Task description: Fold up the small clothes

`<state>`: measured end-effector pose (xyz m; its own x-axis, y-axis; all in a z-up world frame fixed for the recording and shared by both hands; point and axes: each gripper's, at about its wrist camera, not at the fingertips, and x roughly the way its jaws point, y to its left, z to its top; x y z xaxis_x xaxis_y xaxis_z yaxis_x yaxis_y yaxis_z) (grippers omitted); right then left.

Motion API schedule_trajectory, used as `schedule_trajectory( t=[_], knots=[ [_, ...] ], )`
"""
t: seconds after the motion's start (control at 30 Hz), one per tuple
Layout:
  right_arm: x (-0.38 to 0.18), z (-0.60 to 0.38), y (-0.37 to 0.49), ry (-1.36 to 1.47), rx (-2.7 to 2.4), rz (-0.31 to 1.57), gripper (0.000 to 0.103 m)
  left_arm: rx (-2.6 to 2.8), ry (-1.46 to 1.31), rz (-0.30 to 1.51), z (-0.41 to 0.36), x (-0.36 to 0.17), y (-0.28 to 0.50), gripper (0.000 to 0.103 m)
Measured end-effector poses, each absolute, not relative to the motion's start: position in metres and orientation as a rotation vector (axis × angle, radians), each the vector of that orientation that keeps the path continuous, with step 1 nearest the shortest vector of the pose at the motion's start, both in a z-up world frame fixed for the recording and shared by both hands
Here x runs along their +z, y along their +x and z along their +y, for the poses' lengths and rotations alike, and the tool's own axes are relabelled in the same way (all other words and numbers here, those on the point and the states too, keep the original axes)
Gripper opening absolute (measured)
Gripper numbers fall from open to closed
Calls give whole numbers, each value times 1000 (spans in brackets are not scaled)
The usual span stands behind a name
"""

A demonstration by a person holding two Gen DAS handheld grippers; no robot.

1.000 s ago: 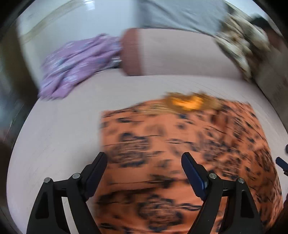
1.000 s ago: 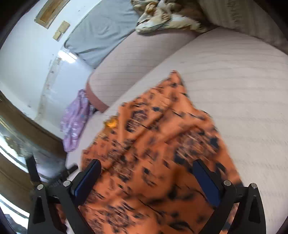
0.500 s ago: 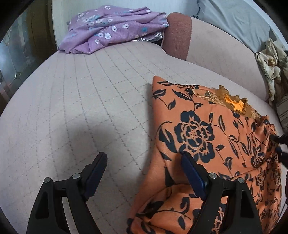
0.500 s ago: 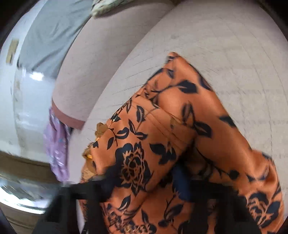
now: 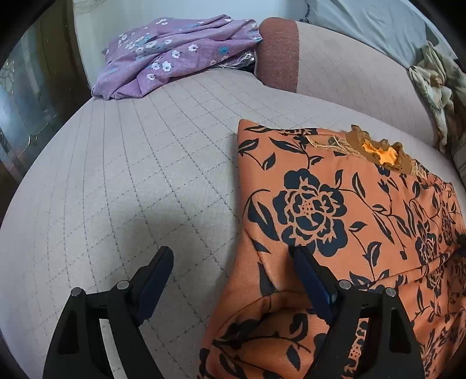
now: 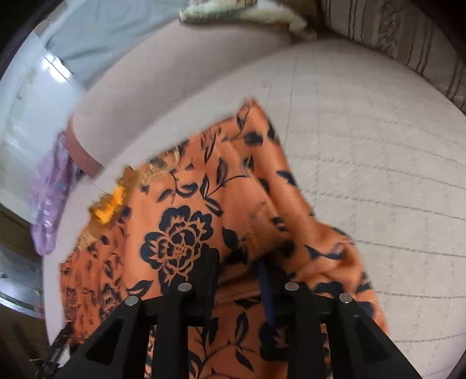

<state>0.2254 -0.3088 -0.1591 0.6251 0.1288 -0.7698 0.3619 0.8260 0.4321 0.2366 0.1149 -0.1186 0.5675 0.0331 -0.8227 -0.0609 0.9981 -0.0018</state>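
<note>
An orange garment with black flowers [image 5: 335,204] lies on the pale quilted sofa seat [image 5: 131,160], with its lower part folded over in a soft roll. My left gripper [image 5: 231,253] hovers wide open over the garment's left edge: one finger is above bare seat, the other above the fabric. In the right wrist view the garment [image 6: 186,204] fills the middle. My right gripper [image 6: 237,262] sits low on it, and its jaws are opening with a ridge of fabric lying between them. Frilly trim in a brighter orange [image 6: 107,207] shows at the garment's far edge.
A purple flowered cloth [image 5: 174,49] is heaped at the seat's far left corner, next to the bolster's brown end [image 5: 278,52]. A grey pillow [image 5: 364,23] and a crumpled patterned cloth [image 5: 437,87] lie behind. A striped cushion [image 6: 407,38] borders the seat on the right.
My left gripper slid from above the garment's middle to its left edge and dropped lower. My right gripper went from wide open to shut on a fold, and now its jaws stand partly apart.
</note>
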Motion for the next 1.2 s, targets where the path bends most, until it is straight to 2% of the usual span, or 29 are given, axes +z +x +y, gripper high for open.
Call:
schedule_trajectory(
  t=[0.07, 0.13, 0.2, 0.37, 0.43, 0.47, 0.6, 0.67, 0.77, 0.83, 0.9, 0.93, 1.03, 1.1, 1.17, 1.2],
  knots=[
    [-148, -314, 220, 612, -109, 874, 64, 61, -62, 978, 118, -119, 239, 86],
    [-126, -317, 217, 553, -116, 806, 64, 64, -83, 985, 120, -119, 242, 86],
    [-115, -322, 230, 523, -101, 781, 72, 67, -83, 990, 121, -121, 244, 86],
    [-121, -328, 281, 422, -96, 860, 71, 67, -91, 990, 123, -124, 245, 89],
    [-127, -327, 306, 371, -66, 914, 66, 71, -94, 989, 123, -125, 246, 90],
    [-127, -326, 313, 341, -57, 930, 59, 75, -93, 988, 123, -125, 247, 90],
    [-152, -311, 341, 184, -61, 1092, 9, 81, -87, 983, 122, -127, 249, 91],
    [-137, -303, 335, 143, -50, 1045, 7, 77, -90, 983, 123, -127, 250, 91],
    [-85, -282, 299, -25, -125, 794, 8, 83, -91, 982, 123, -127, 251, 91],
    [-92, -282, 289, -42, -180, 775, 11, 94, -87, 981, 121, -127, 252, 91],
    [-146, -288, 305, -63, -187, 955, 23, 95, -81, 976, 121, -128, 251, 91],
    [-164, -295, 305, -4, -135, 1017, 23, 92, -78, 973, 121, -128, 250, 91],
    [-151, -311, 286, 149, -172, 923, 37, 90, -83, 976, 123, -128, 249, 92],
    [-134, -311, 274, 156, -209, 869, 51, 97, -84, 979, 122, -128, 250, 92],
    [-113, -307, 262, 172, -171, 797, 53, 98, -83, 980, 121, -128, 250, 92],
    [-105, -303, 256, 190, -132, 766, 61, 97, -85, 980, 121, -128, 250, 92]
  ],
)
